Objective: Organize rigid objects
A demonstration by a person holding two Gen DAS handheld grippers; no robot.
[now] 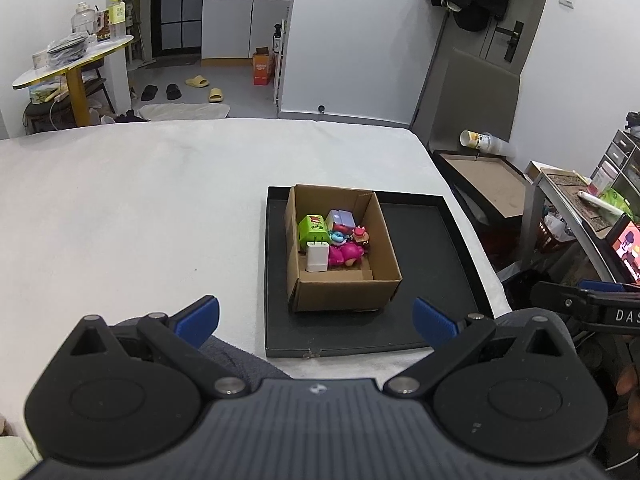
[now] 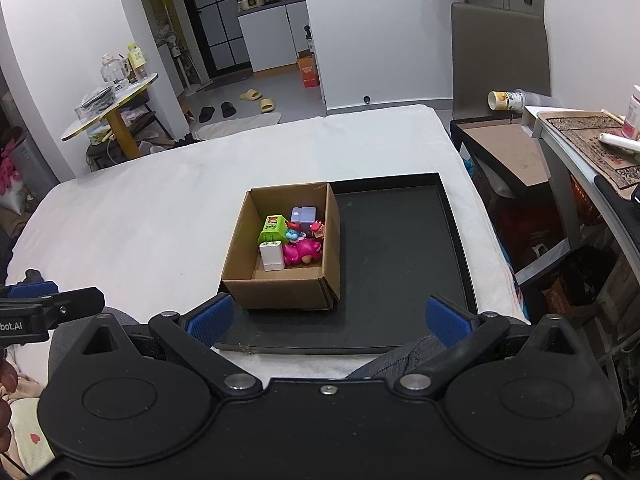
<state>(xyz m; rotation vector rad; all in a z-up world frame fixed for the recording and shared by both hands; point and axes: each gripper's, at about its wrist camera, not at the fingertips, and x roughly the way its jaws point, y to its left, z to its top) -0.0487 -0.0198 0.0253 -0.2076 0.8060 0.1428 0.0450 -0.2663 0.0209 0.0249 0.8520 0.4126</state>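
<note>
Both the left hand-held gripper (image 1: 316, 318) and the right hand-held gripper (image 2: 328, 318) gape wide, holding nothing. The cardboard box (image 1: 344, 294) sits on the black tray's (image 1: 424, 276) left side near the bed's (image 1: 140, 208) right edge, containing a white charger (image 1: 317, 258), green charger (image 1: 312, 227) and pink toy (image 1: 346, 254).

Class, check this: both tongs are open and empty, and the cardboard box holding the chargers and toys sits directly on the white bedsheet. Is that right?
One detail is wrong. The cardboard box sits in the black tray, at its left end, not directly on the white bedsheet; the right wrist view shows this. The left tongs and right tongs are indeed open and empty.
</note>
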